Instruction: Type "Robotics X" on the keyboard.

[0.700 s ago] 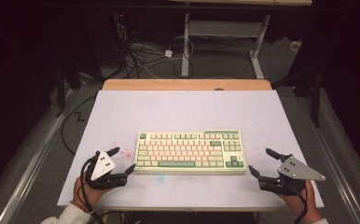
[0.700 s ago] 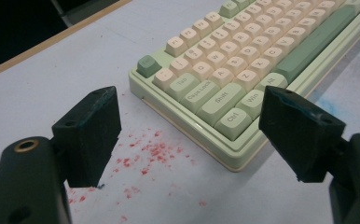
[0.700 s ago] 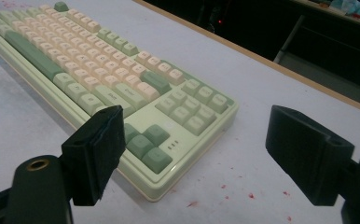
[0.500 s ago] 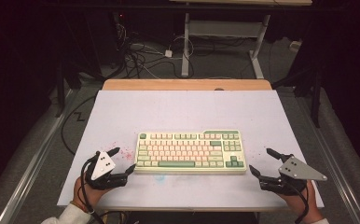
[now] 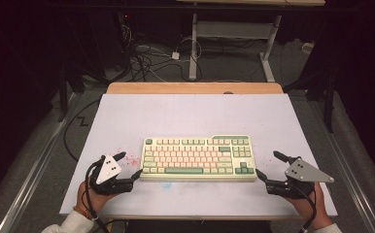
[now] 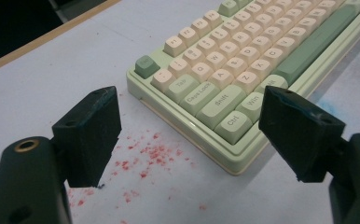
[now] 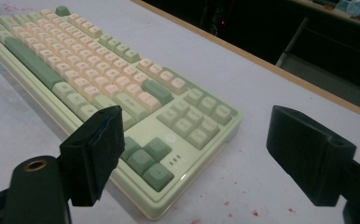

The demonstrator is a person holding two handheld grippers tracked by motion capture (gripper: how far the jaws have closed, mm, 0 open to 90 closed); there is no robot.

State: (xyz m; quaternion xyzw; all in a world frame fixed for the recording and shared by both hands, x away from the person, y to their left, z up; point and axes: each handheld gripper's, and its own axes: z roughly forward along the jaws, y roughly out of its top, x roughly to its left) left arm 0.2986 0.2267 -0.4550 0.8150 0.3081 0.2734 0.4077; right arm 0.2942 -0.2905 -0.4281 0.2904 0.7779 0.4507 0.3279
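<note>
A green and cream keyboard [image 5: 198, 158] lies flat in the middle of the white table [image 5: 195, 114]. My left gripper [image 5: 128, 165] rests at its front left corner, jaws open around that corner without touching it. In the left gripper view the keyboard [image 6: 243, 70] runs up to the right and the left gripper [image 6: 190, 135] holds nothing. My right gripper [image 5: 269, 165] sits at the keyboard's front right corner, jaws wide open. In the right gripper view the keyboard's arrow-key corner [image 7: 155, 172] lies between the jaws of the right gripper [image 7: 201, 158], which grip nothing.
Red specks [image 6: 145, 156] stain the table by the keyboard's left end. A wooden strip [image 5: 195, 88] edges the table's far side. Beyond it stand a desk frame [image 5: 234, 34] and loose cables [image 5: 146, 58] on the floor.
The right gripper has drifted slightly to the right. The left gripper and the keyboard have kept still.
</note>
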